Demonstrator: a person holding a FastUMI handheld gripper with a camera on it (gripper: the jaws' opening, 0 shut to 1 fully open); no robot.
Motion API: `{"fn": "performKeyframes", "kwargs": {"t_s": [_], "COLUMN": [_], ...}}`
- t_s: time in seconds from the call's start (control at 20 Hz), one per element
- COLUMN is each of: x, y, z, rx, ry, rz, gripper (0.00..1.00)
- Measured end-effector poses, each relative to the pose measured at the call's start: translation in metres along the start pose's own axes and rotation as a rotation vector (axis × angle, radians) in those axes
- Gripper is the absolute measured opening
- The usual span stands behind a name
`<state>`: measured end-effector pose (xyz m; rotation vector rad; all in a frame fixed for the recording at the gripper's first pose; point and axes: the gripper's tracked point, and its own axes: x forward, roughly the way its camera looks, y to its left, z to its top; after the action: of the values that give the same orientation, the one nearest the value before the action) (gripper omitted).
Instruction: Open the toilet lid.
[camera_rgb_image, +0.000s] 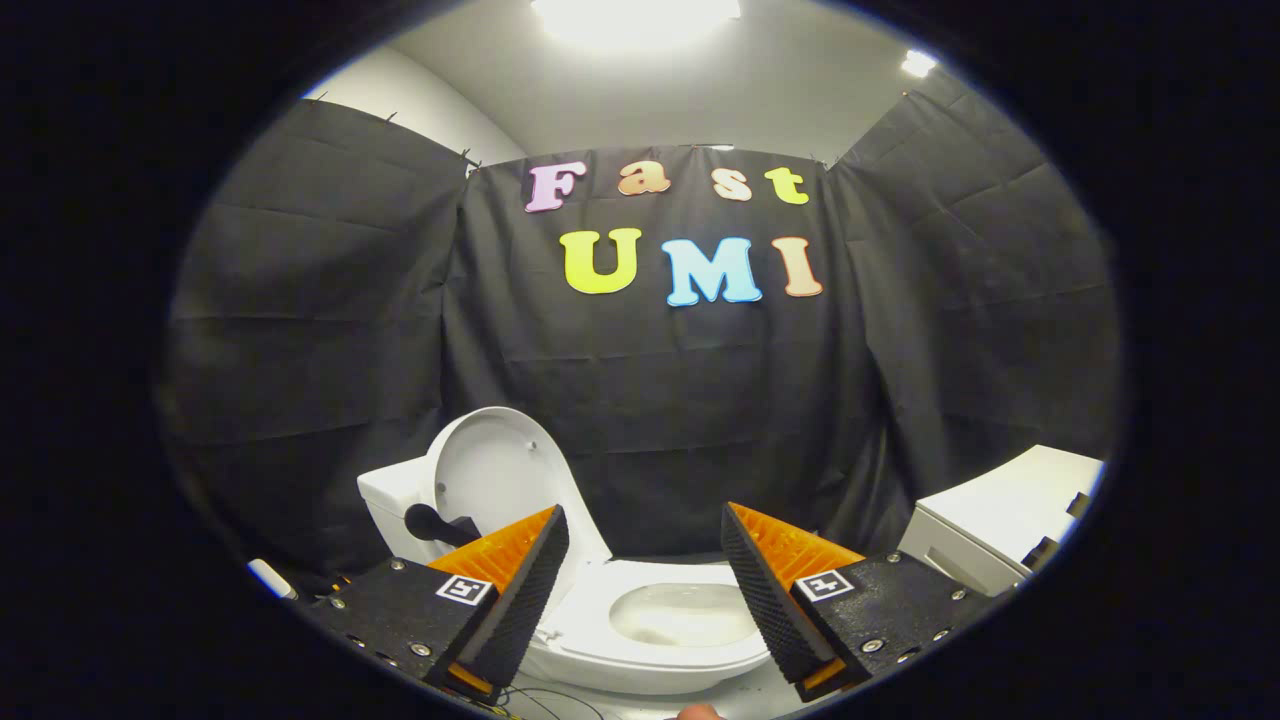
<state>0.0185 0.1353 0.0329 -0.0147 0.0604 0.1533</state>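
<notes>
gripper view | rides on hand-held gripper (645, 560), looking forward along its two spread fingers (520, 590) | faces booth wall (650, 400) head-on, pitched slightly down | near, just above toilet (650, 640), its bowl seen between the fingers | wide fisheye, ceiling light (635, 15) at top

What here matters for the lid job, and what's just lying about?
Job: lid, already standing up against the tank; seat and bowl; gripper, fingers open and empty.

Lying about: white cabinet; white pen-like thing.
</notes>
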Motion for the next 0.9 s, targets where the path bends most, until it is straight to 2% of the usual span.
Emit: {"fn": "performKeyframes", "kwargs": {"t_s": [0.4, 0.9], "x": [-0.034, -0.048], "y": [-0.049, -0.084], "z": [0.015, -0.006], "rx": [-0.047, -0.047], "ry": [-0.067, -0.037], "rz": [-0.059, -0.091], "gripper": [0.94, 0.94]}}
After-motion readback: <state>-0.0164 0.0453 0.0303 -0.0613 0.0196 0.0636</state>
